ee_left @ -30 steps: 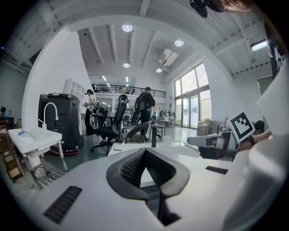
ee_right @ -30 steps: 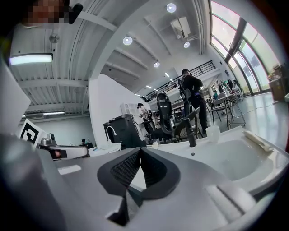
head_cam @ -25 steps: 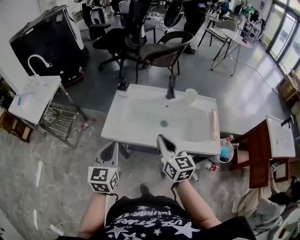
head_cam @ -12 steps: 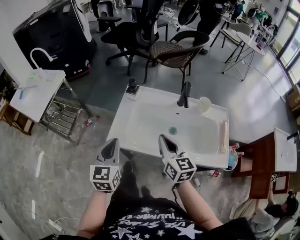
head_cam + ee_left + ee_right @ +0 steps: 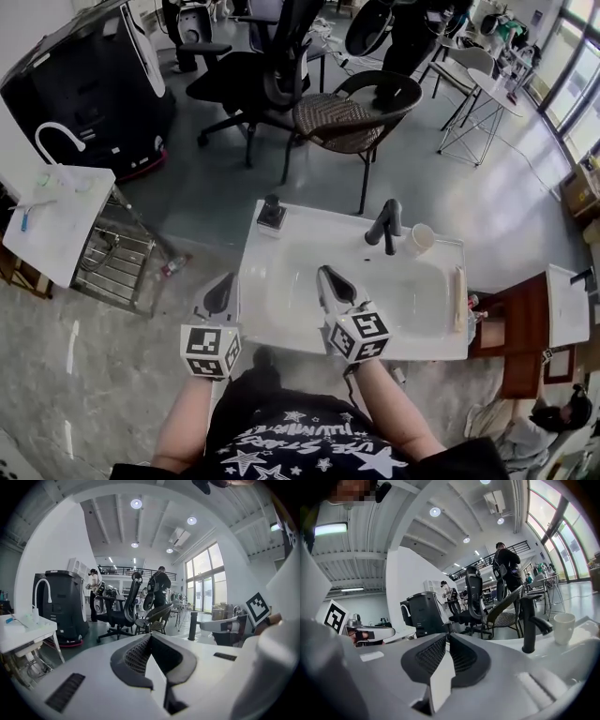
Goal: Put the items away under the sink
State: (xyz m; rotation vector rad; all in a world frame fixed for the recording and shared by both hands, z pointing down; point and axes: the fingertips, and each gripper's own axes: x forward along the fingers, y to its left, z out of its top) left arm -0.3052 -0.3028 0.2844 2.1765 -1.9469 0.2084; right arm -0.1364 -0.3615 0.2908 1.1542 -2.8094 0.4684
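- The task is at its start, by the look of it: nothing has been picked up and the items stand on the surface of the white sink point(image 5: 281, 328).
- The items there are a pale cup point(image 5: 420, 239) just right of the black faucet point(image 5: 386, 225), a dark soap dispenser point(image 5: 272, 214) at the back left corner, and a long pale stick-like piece point(image 5: 459, 298) lying along the right rim.
- The left tongs point(image 5: 221, 292) are clenched. In the left gripper view the two jaws meet at the tip with nothing between them. They hang by the sink's left front edge and touch nothing that can be seen.
- The right tongs point(image 5: 330, 281) are likewise pressed together and empty. The right gripper view shows their ribbed pads meeting, with the faucet and the cup ahead and off to the right, well apart from the tips.
- In the head view the right tongs lie over the front of the basin. Whether they rest on it cannot be told.
- The next move likely calls for spreading one pair of tongs and reaching across the basin to an item. The cup sits on the right tongs' side and the dispenser on the left's.
- The cup looks light and open-topped, so a grip across its wall should hold it upright.
- The space under the sink is hidden in all three views, so where the items will go cannot be judged.
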